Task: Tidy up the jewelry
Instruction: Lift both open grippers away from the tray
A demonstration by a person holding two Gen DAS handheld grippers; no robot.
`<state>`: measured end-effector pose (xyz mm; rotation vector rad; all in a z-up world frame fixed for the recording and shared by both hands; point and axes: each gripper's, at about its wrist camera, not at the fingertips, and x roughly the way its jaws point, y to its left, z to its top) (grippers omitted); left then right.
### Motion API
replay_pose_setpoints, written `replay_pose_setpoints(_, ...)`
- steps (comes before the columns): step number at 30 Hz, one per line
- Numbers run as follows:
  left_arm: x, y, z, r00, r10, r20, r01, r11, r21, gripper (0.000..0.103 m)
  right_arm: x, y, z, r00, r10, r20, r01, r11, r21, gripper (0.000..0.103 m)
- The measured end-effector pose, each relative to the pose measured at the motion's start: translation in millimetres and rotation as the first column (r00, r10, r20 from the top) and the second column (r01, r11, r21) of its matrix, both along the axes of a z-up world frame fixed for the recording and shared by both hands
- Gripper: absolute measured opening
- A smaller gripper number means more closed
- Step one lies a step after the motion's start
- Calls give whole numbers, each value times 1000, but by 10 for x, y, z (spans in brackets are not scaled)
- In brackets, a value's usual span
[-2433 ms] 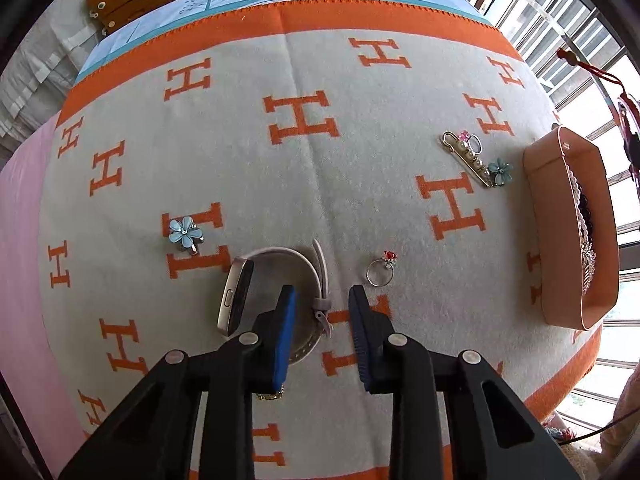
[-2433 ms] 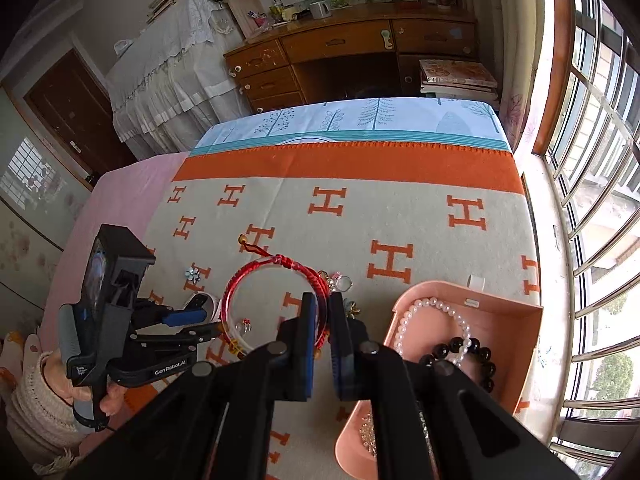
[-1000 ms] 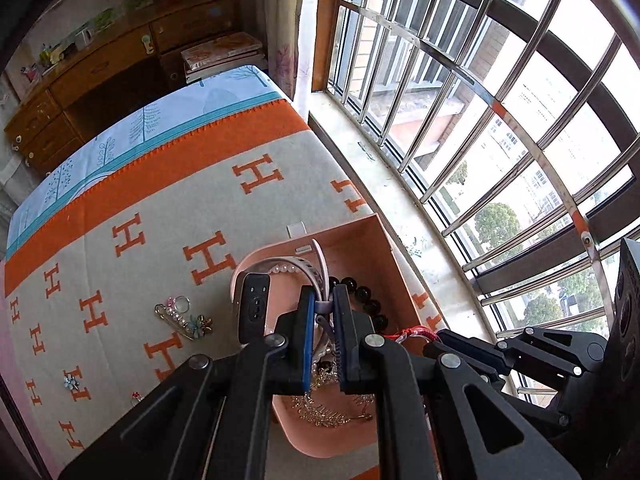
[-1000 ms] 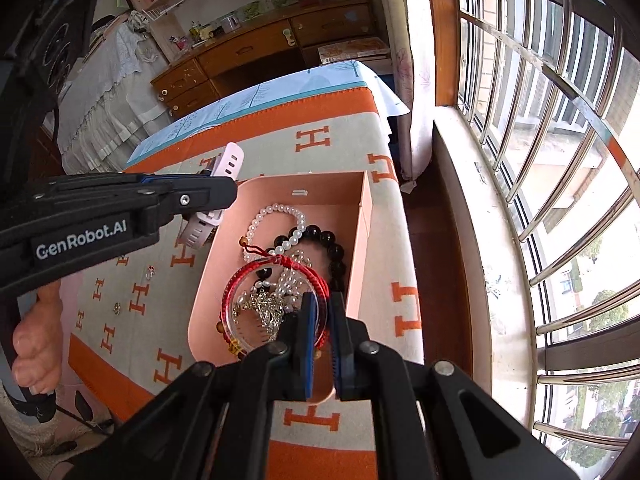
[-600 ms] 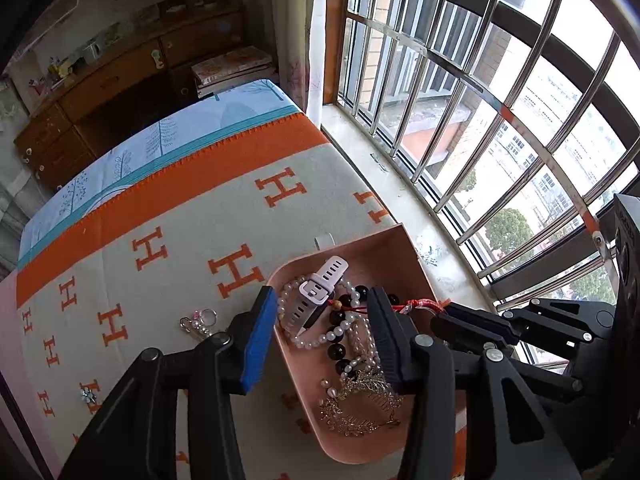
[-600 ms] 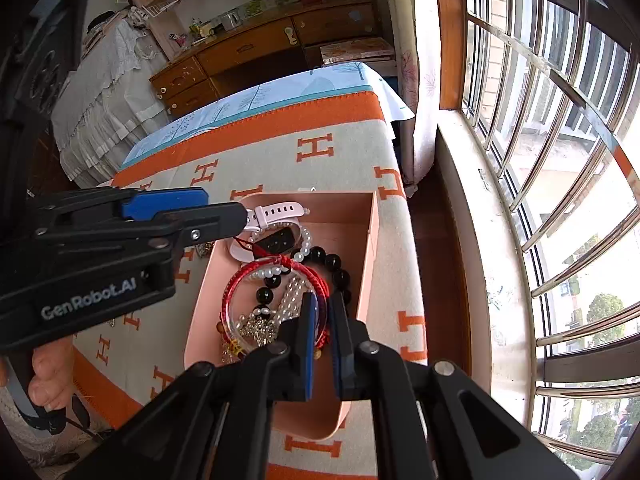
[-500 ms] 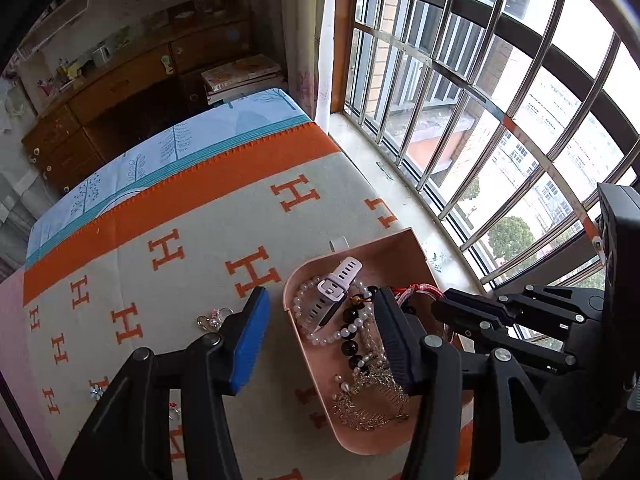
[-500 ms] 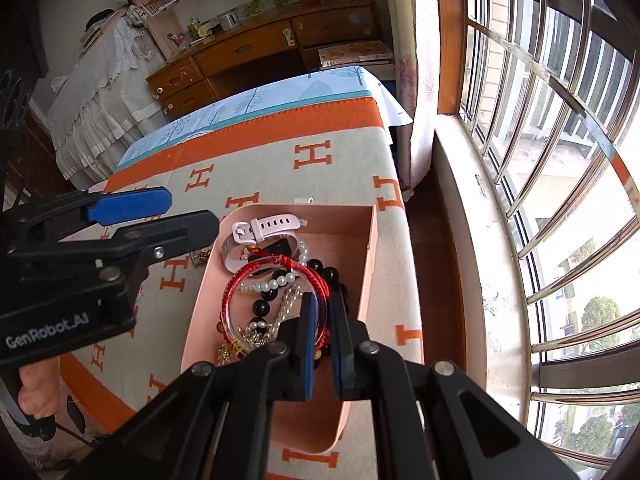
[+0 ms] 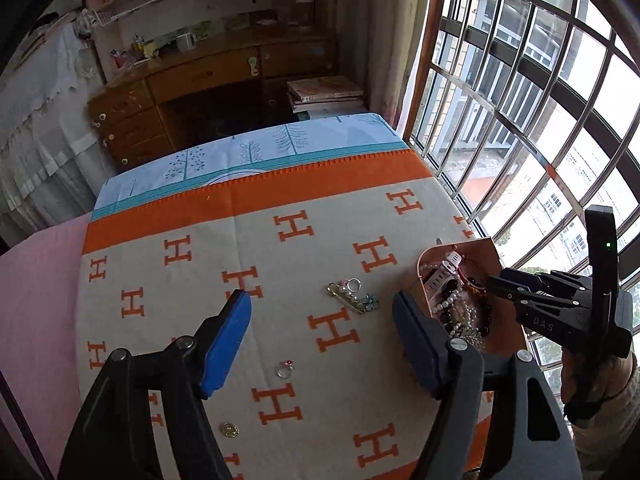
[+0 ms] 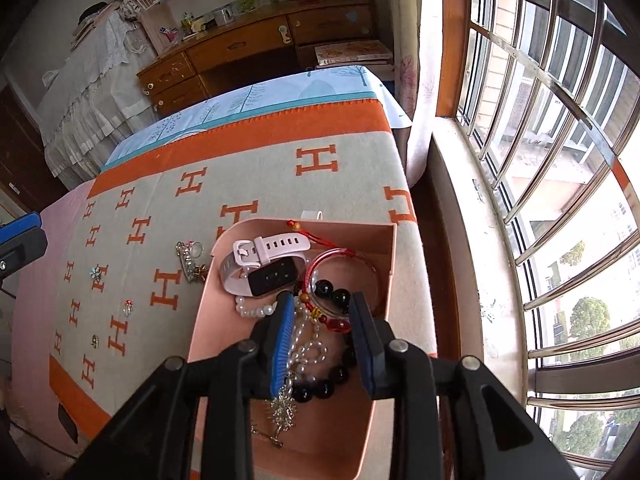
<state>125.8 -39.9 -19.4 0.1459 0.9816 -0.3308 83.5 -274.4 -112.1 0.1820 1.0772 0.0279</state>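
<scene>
A pink tray (image 10: pixel 390 248) at the bed's window side holds a pink-strapped watch (image 10: pixel 264 266), a red string bracelet (image 10: pixel 332 258), pearl and black bead bracelets and a silver chain. My right gripper (image 10: pixel 320 312) is open just above the tray, its jaws on either side of the red bracelet. My left gripper (image 9: pixel 320 312) is open and empty, high above the blanket. On the blanket lie a charm pin (image 9: pixel 352 296), a small ring (image 9: pixel 285 369), a gold stud (image 9: pixel 230 429) and a blue flower clip (image 10: pixel 95 273). The tray also shows in the left wrist view (image 9: pixel 424 258).
The orange-and-cream H-pattern blanket (image 9: pixel 280 272) covers the bed. A barred window (image 10: pixel 540 160) runs along the right. A wooden desk with drawers (image 9: pixel 208 92) stands beyond the bed's far end. The right gripper's body (image 9: pixel 560 304) hangs over the tray in the left wrist view.
My right gripper opened and let the red bracelet fall into the tray. My left gripper, having dropped the watch in the tray, drew back left over the blanket, still open.
</scene>
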Motion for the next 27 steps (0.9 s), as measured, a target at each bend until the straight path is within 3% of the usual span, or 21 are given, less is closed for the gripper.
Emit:
replay_pose_setpoints(11,-250,738,122,994,101,31,-101,995,19,76,-187,398,335,995,73,68,-72,997,-6,29)
replay_pose_setpoints(22,-390,1128,122,989,148,29,-148,989,-5,77,-272,1020,511,969,234,82,-227,970,-89,29)
replay_pose_setpoints(27,-364,1237,59,986,166,7,-166,986,-10,77,-206,1167,534,959,272,76,-268,962,-49,29)
